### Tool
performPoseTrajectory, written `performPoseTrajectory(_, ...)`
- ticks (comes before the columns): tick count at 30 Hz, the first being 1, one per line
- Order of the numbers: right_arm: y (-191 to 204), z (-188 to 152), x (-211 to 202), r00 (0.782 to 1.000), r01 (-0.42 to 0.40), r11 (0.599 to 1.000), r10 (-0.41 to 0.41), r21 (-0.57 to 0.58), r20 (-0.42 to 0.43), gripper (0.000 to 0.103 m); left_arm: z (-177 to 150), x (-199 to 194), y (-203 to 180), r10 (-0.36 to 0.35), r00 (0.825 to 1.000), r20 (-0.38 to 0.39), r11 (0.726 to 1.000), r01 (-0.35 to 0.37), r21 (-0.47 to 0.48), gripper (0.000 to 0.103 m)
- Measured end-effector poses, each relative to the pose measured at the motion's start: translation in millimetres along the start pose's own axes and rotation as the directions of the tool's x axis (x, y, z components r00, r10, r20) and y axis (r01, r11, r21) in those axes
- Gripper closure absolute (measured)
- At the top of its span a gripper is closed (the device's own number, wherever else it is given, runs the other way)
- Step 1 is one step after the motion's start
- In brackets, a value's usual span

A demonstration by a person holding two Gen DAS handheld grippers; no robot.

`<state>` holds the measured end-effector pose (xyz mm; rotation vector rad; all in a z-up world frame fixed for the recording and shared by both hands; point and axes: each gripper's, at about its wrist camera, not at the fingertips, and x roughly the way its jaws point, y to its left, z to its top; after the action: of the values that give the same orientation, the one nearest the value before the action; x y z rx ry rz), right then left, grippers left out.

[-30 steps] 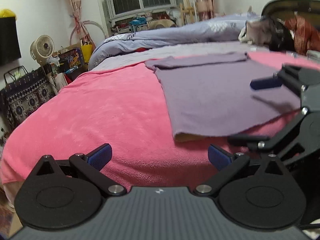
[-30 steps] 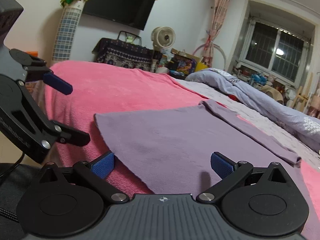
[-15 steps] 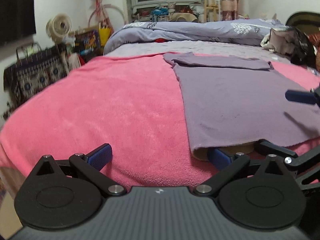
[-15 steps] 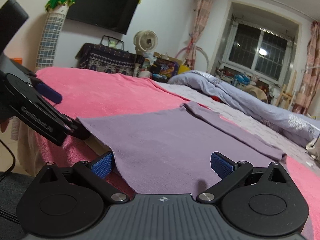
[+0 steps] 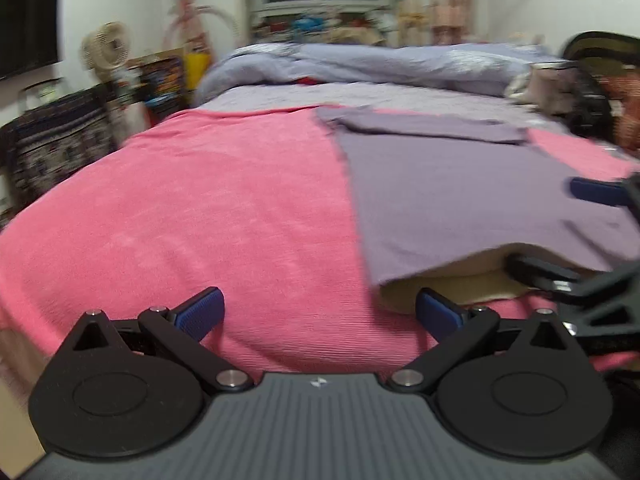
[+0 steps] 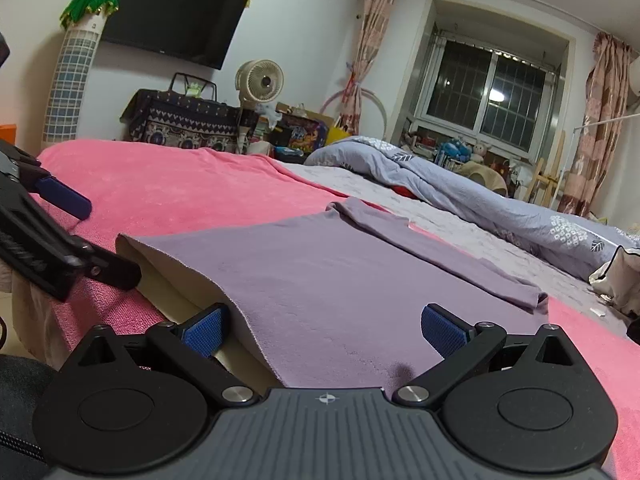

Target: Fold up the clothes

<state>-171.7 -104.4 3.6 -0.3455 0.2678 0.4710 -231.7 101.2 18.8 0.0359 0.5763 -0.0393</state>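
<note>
Now | purple garment (image 6: 320,280) hem between right gripper (image 6: 324,330) jaws, apart | left gripper (image 5: 318,312) jaws apart, beside hem

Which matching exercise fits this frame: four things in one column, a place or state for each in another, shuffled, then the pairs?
Things:
1. purple knit garment
2. pink fleece blanket
3. pale blue quilt
4. black flat television

Places or states:
A. bunched up at the far end of the bed
B. mounted on the wall
C. spread flat, far part folded across, near edge lifted
D. covering the near part of the bed under the garment

Pairs: 1-C, 2-D, 3-A, 4-B
</note>
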Motion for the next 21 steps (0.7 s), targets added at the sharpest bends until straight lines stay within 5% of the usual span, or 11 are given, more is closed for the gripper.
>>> performPoseTrajectory(6,-1.5,-2.1,-0.5,1.000,-0.006,1.000,0.006,-0.001,0.006,0.000,1.2,10.0,-21.5,0.003,1.000,-0.016,0.993,-0.001,0.120,0.000)
performPoseTrajectory(14,-4.1,-6.6,-3.1,1.000,-0.018,1.000,0.018,0.009,0.000,0.000,12.0,24.1,-19.1,0.024,0.999,-0.022,0.996,-0.021,0.090,0.000)
performPoseTrajectory(21,-3.9,-19.4,-13.4,0.999,0.029,0.998,-0.028,-0.062,0.021,0.000,11.0,19.4,9.8,0.141,0.990,0.001,0.986,-0.141,-0.086,0.000)
